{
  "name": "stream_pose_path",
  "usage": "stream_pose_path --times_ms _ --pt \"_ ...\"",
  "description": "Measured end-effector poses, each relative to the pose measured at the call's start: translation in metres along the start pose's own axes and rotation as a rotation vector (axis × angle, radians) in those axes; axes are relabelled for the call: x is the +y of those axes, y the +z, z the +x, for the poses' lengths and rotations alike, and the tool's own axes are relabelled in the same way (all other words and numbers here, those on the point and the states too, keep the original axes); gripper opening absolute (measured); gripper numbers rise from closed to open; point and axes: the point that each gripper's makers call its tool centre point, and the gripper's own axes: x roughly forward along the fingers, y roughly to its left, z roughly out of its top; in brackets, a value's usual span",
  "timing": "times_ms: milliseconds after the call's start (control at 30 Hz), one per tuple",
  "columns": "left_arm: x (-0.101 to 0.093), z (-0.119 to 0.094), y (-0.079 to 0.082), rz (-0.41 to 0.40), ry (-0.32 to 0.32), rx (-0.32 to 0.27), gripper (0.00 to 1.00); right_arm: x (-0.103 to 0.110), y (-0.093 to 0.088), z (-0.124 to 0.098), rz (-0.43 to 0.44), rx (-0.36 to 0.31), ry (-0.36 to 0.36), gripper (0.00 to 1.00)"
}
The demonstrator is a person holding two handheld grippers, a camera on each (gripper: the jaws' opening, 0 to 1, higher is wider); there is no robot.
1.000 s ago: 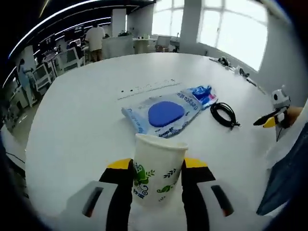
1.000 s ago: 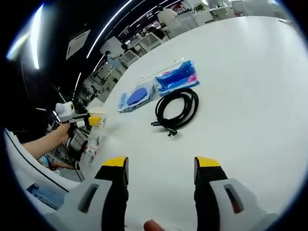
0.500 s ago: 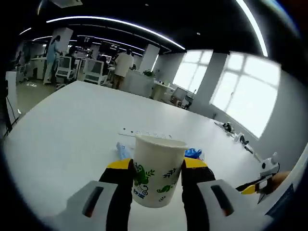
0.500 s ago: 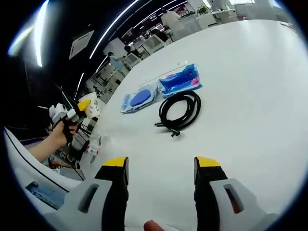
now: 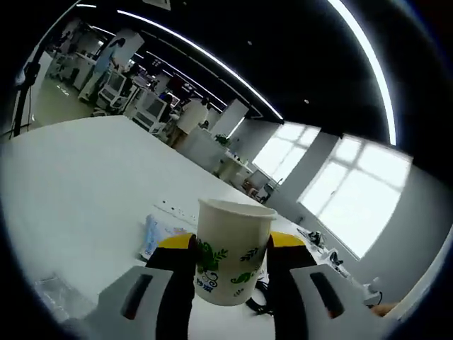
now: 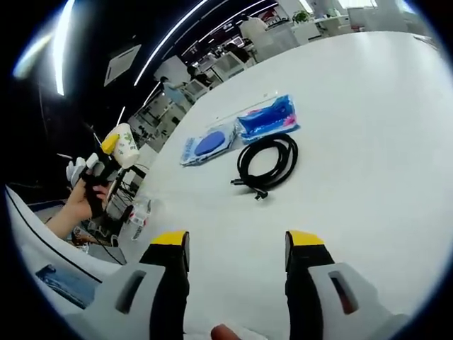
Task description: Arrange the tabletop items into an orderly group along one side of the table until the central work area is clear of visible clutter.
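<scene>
Work was hardly begun; left gripper [image 5: 231, 261] held the cup [image 5: 231, 251] lifted off the table [image 6: 368, 142]; right gripper [image 6: 237, 249] hung wide, holding nothing; cable [image 6: 267, 161] and two bags [image 6: 241, 130] lay mid-table, ungrouped.

Bright windows [image 5: 340, 191] and ceiling strip lights [image 5: 212, 60] (overexposed) glare; fisheye edges bend, faintly blurred.

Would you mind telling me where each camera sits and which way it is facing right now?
Left gripper view: rides the left gripper, tilted up across the table toward ceiling and windows; its jaws clamp a paper cup.
Right gripper view: rides the right gripper, looking down at a black cable and two blue packets; a hand shows left.
Shared: the cup, table, packets.
</scene>
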Motion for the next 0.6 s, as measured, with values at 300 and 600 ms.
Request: stream_pose_path --times_ms 300,600 --pt "-0.028 -0.002 -0.003 0.046 -0.049 0.010 0.38 0.036 0.020 0.009 -0.105 -0.001 0.070 0.54" --pt "-0.063 0.004 -0.015 0.018 -0.124 0.021 0.38 0.119 0.064 0.033 -0.322 -0.040 0.232 0.55"
